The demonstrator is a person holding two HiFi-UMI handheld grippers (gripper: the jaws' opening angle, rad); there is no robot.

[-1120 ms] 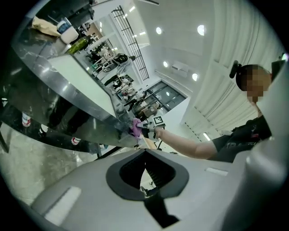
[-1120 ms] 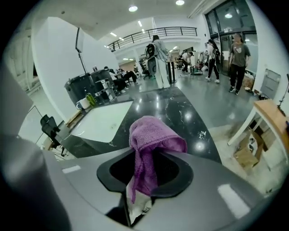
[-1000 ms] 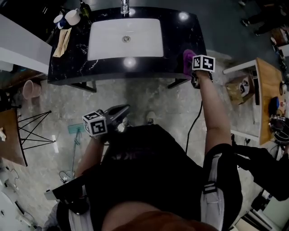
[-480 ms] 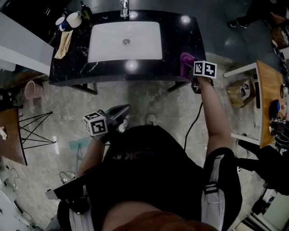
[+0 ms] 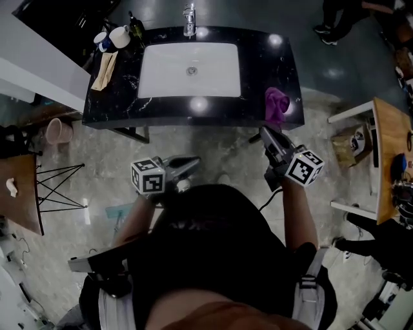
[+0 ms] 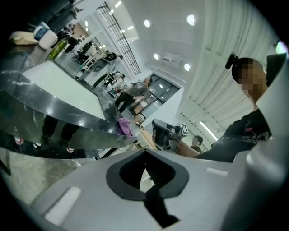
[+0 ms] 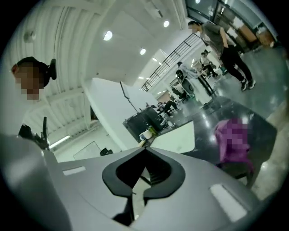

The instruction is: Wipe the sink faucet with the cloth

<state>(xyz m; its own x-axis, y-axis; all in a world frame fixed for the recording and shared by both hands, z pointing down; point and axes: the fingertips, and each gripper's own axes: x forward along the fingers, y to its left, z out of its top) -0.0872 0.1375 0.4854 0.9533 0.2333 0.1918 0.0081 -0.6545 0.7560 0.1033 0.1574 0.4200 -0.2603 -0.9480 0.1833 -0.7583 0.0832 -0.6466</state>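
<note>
Black marble bench (image 5: 258, 64) below the head view, white sink (image 5: 161, 71) sunk in its middle. Purple cloth (image 5: 277, 105) crumpled at the front right corner, one end hanging over the edge, well apart from the chrome faucet (image 5: 189, 19) behind the sink. Faucet plain only from overhead. Cloth plain in all three views, but only a blurred purple lump in the right gripper view. Near the cloth, off the bench's front edge, right gripper (image 5: 264, 133), jaws pressed together on nothing. Further left, left gripper (image 5: 195, 162), likewise closed and empty.
</note>
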